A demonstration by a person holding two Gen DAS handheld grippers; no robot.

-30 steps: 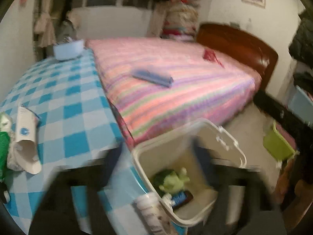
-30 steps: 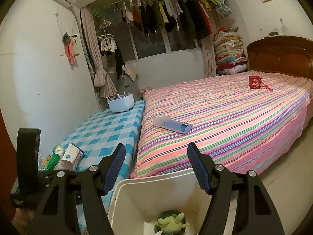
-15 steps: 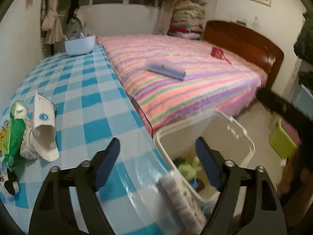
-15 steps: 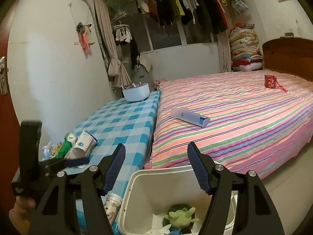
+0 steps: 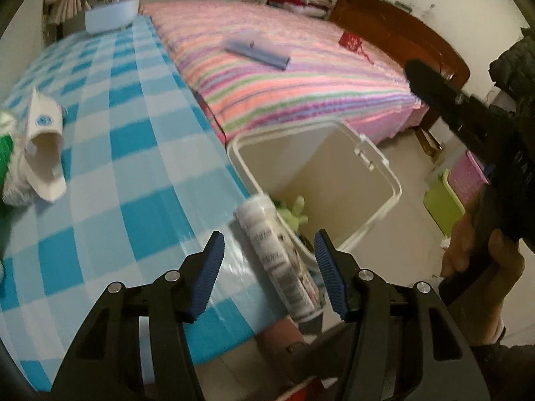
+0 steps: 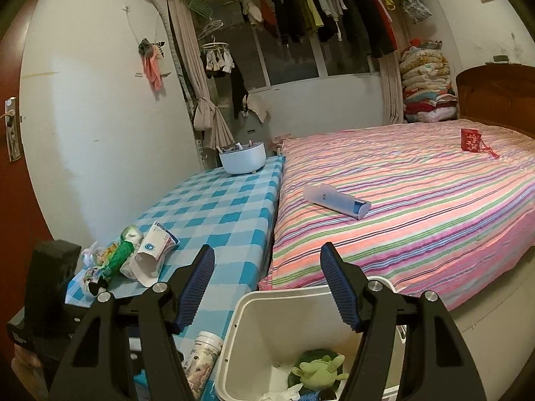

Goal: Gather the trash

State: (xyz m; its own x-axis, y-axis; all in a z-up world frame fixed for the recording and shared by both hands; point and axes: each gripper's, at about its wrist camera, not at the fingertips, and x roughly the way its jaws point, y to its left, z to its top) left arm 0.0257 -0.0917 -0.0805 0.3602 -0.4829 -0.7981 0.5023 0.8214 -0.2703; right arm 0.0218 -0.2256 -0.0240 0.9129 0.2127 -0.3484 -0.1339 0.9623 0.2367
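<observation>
A white printed bottle (image 5: 277,260) lies tilted at the checked table's (image 5: 133,133) near edge, against the white bin (image 5: 394,183). My left gripper (image 5: 269,235) straddles it from above. Its jaws are closing, and a gap still shows beside each pad. The right wrist view shows the same bottle (image 6: 202,357) beside the bin (image 6: 284,327), which holds a green plush toy (image 6: 321,371) and scraps. Over the bin, my right gripper (image 6: 267,249) is open with nothing between its fingers. A paper cup (image 6: 150,257) and a green packet (image 6: 117,257) lie on the table's left.
A striped bed (image 6: 418,200) runs along the table's right side, with a white case (image 6: 334,198) and a red pouch (image 6: 471,139) on it. A white bowl (image 6: 242,160) stands at the table's far end. A green box (image 5: 441,200) sits on the floor.
My left gripper has tipped downward and come in over the bottle at the table's edge, and its jaws have narrowed. The right gripper has barely moved and stays equally wide.
</observation>
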